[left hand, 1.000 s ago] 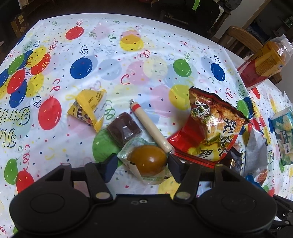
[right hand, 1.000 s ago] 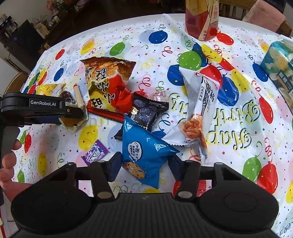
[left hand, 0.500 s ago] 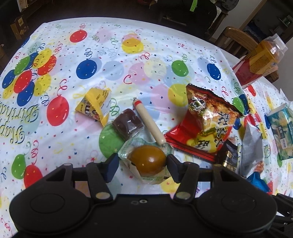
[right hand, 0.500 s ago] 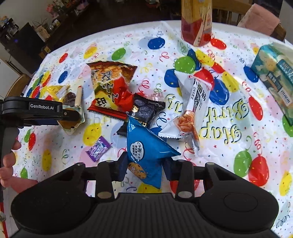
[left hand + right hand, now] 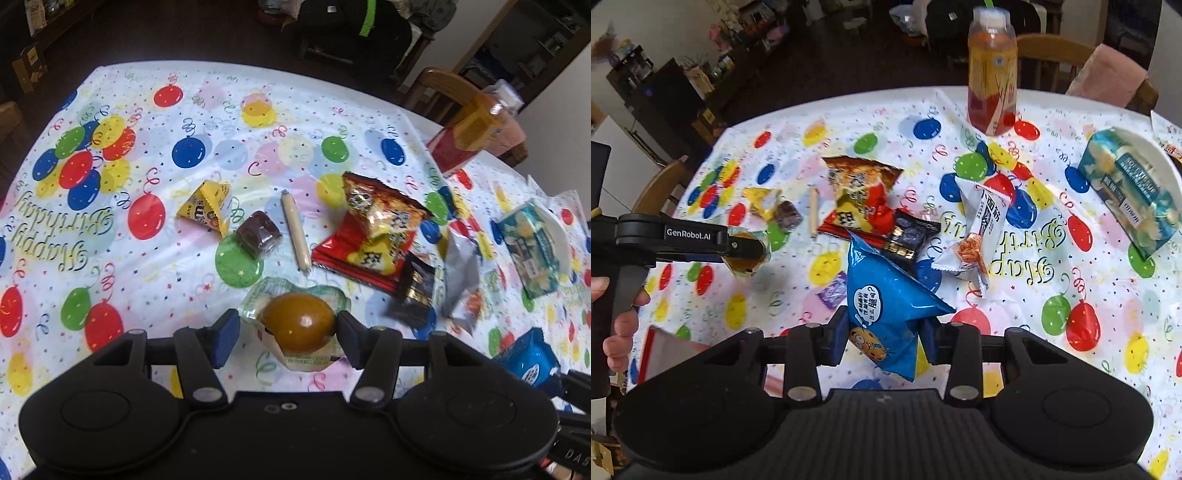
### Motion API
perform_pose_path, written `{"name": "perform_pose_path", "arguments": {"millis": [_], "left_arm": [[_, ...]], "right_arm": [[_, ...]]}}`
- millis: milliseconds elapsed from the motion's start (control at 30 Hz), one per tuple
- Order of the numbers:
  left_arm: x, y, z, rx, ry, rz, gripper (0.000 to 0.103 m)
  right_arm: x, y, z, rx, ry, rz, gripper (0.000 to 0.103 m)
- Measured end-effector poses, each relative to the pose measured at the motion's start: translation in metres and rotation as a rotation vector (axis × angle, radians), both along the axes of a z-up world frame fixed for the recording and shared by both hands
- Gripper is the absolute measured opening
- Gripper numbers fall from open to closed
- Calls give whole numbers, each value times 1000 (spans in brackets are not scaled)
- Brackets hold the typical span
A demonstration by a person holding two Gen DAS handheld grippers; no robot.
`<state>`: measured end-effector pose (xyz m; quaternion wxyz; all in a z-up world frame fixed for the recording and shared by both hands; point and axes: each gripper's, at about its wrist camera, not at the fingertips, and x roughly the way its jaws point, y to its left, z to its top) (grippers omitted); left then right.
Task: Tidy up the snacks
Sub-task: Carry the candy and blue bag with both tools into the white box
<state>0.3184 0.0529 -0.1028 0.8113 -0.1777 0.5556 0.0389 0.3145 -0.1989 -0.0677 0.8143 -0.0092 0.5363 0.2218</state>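
Left claw [image 5: 288, 334] clamped on a brown egg in a clear wrapper [image 5: 299, 326], raised off the tabletop [image 5: 155, 266] with its balloon-print cloth. Right claw [image 5: 882, 341] squeezed tight on a blue snack bag [image 5: 886, 306], also held above the cloth, bag tilted with its top corner pointing away. Beyond the egg, left lying on the cloth: a yellow candy packet [image 5: 207, 210], a brown wrapped cake [image 5: 258, 234] just beside it, a thin sausage stick [image 5: 295, 230], then a red-and-orange chip bag [image 5: 373, 236]. Touching the chip bag's near corner, a small black packet [image 5: 415, 293]; next to that, a white-and-silver pouch [image 5: 979, 229]. Small purple packet [image 5: 833, 291] flat on the cloth near the blue bag. Farther back, an orange drink bottle [image 5: 991, 81] upright, and a teal tissue pack [image 5: 1130, 195] toward the right edge. A hand [image 5: 620, 321] on the left tool's grip at the frame's left side.
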Motion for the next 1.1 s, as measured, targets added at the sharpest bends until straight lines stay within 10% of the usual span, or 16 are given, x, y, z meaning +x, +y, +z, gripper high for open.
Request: {"name": "perform_pose_path", "arguments": {"millis": [600,1100], "left_arm": [[-93,-14,66,0,-78,-165,56],[-157,-22,56,16,-32,-290,56]], "right_arm": [[-87,8,56,44,-53,52,38],[-149,36,39,9,8,144,38]]}}
